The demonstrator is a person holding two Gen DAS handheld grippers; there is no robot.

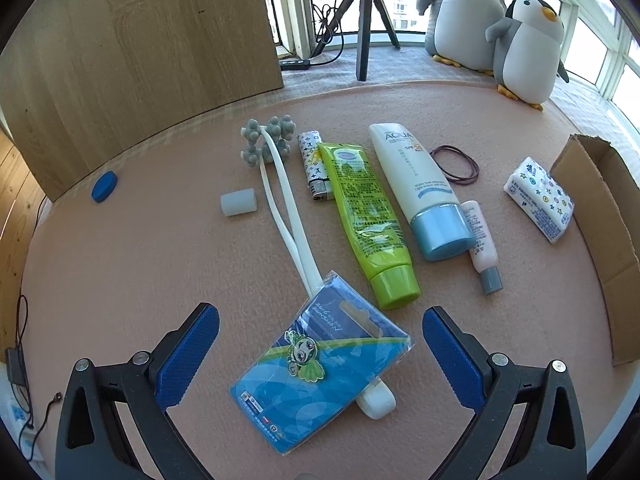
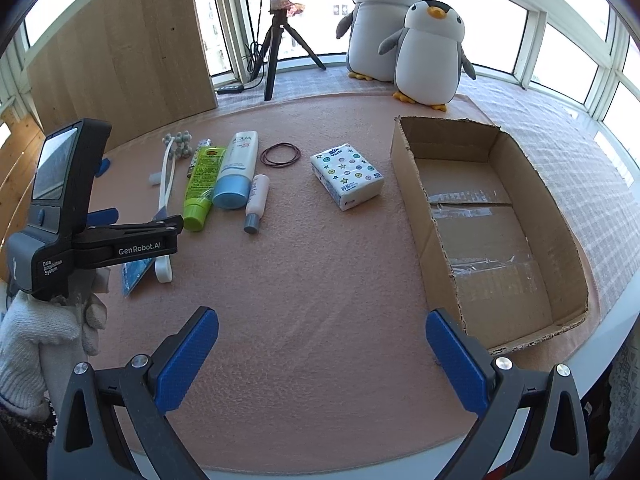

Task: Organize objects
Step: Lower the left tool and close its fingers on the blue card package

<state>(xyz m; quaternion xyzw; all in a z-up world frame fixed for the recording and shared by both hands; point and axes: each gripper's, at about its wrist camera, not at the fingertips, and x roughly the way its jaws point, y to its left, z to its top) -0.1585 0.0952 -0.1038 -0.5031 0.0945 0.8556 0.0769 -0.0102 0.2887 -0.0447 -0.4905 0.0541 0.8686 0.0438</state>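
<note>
The left claw [image 1: 320,364] hangs wide open just above a blue badge card [image 1: 320,372] in clear wrap, its blue pads to either side of the card and touching nothing. The card lies tilted across the lower end of a white massage roller [image 1: 280,204], whose knobbly grey head points toward the far side of the pink desk [image 1: 480,340]. Beyond the card, in a loose row, lie a patterned lighter [image 1: 314,168], a green tube [image 1: 368,220], a white sunscreen tube [image 1: 424,192] with a blue cap, and a small pink bottle [image 1: 482,240] touching that cap. A ring of thin hair ties [image 1: 456,162] sits just past the sunscreen, and a tissue pack [image 2: 346,174] lies between the ties and the cardboard box [image 2: 560,216], which stands empty at the right of the desk. A small white cylinder [image 1: 239,201] and a blue cap [image 1: 105,186] lie apart on the left. The right claw [image 2: 322,360] is also spread open over bare desk, near the box corner. A white-gloved hand [image 2: 44,332] holds the left gripper. Two plush penguins [image 2: 416,48] sit by the window.
</note>
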